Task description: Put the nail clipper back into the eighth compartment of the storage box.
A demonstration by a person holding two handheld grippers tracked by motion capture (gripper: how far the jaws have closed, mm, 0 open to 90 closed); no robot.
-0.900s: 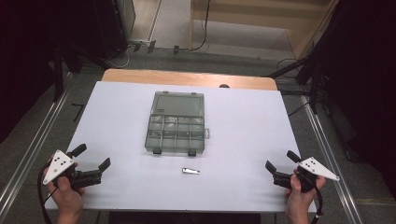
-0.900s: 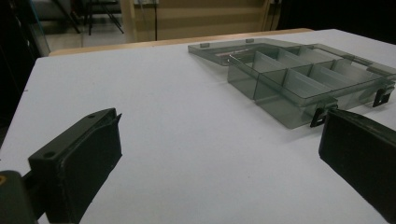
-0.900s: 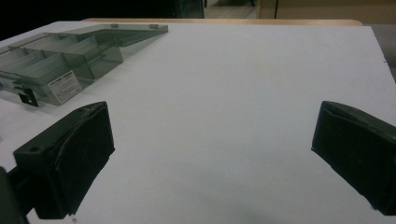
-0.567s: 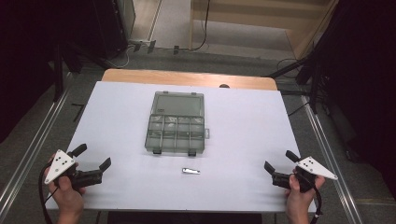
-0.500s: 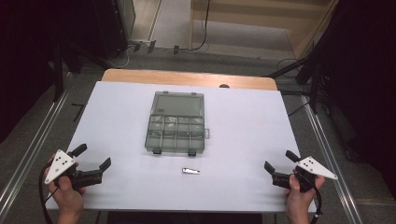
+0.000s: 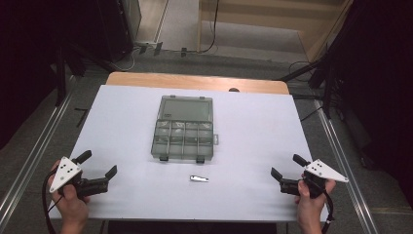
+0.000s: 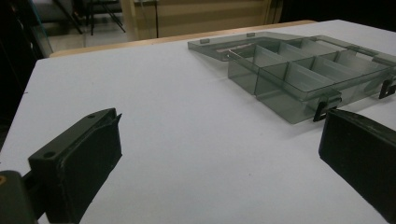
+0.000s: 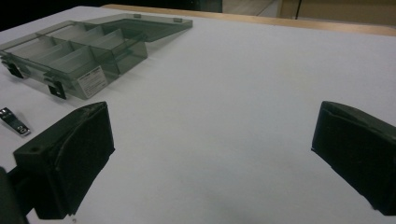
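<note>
White table surface (image 6: 122, 122): covers most of the top; a strip of bare wood (image 6: 195, 80) shows along the far edge. Metal rails run along both long sides on the floor. Dark surroundings left and right.

Compartment box (image 6: 183, 128): smoky translucent plastic, lid closed as far as the high view shows, standing mid-table slightly toward the far edge. Two dark latches on its near edge. Wide bare surface on its left, right and near sides; less room between it and the far wood strip. In the right gripper view a small white label (image 8: 91, 80) sits on the box's side wall; print too small to read.

Left gripper (image 6: 97, 170): near-left corner of the table, held in the person's left hand (image 6: 73, 202). Jaws spread wide, nothing between them; the left gripper view shows bare surface in the gap and the box beyond the right jaw, well apart.

Right gripper (image 6: 287, 166): near-right corner, close to the table's right edge, in the right hand (image 6: 309, 197). Jaws likewise spread, holding nothing.

Small metal clip (image 6: 198, 179): flat, shiny, lying just nearward of the box, between the two grippers and well apart from both. Type uncertain at this resolution.
</note>
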